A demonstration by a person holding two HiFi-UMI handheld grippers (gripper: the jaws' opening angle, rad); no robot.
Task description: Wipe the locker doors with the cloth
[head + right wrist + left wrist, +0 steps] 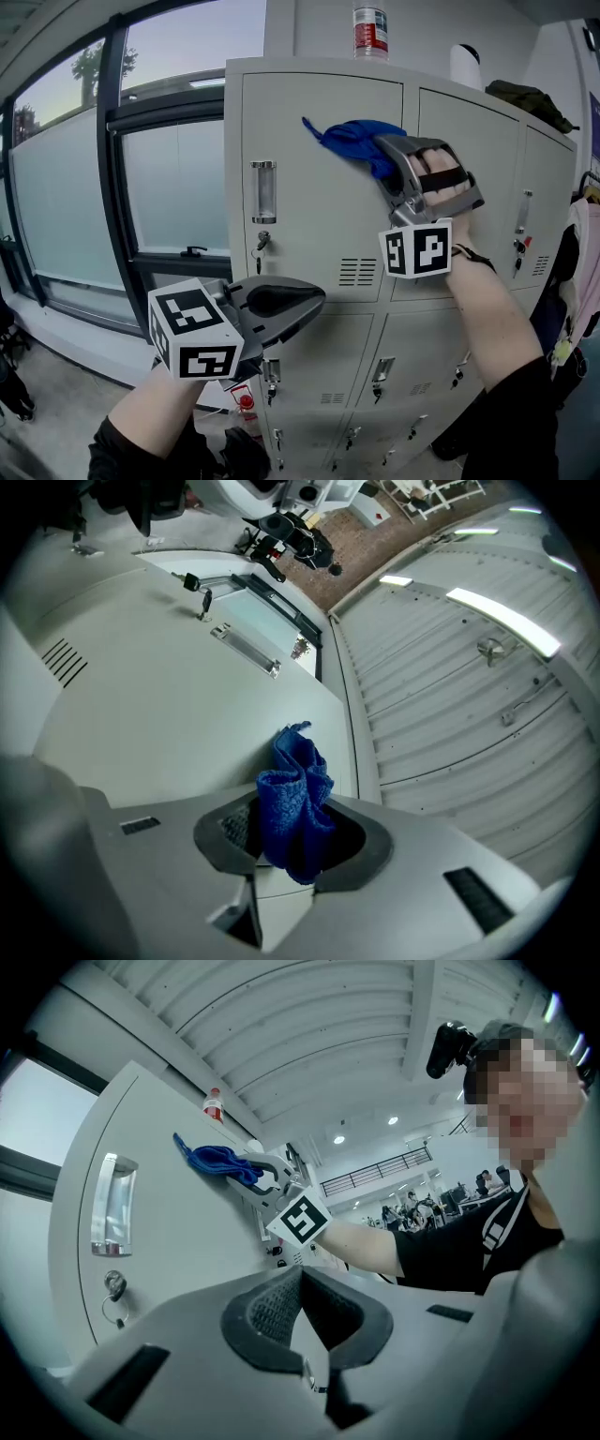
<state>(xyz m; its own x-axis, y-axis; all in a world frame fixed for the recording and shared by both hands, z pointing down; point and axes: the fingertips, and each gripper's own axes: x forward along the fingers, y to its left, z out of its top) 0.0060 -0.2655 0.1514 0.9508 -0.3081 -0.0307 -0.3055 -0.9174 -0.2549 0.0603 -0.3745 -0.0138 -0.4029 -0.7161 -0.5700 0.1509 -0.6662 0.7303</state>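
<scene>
To wipe well, we press the crumpled blue terry cloth [352,139] evenly on the pale grey metal locker door [309,216] and sweep in overlapping passes. The cloth lies up and right of the door's clear upright handle [263,191], pinched in our right claw [382,155], with that arm raised and stretched forward. Our left claw [317,302], closed on nothing, hangs below the handle, forearm low.
</scene>
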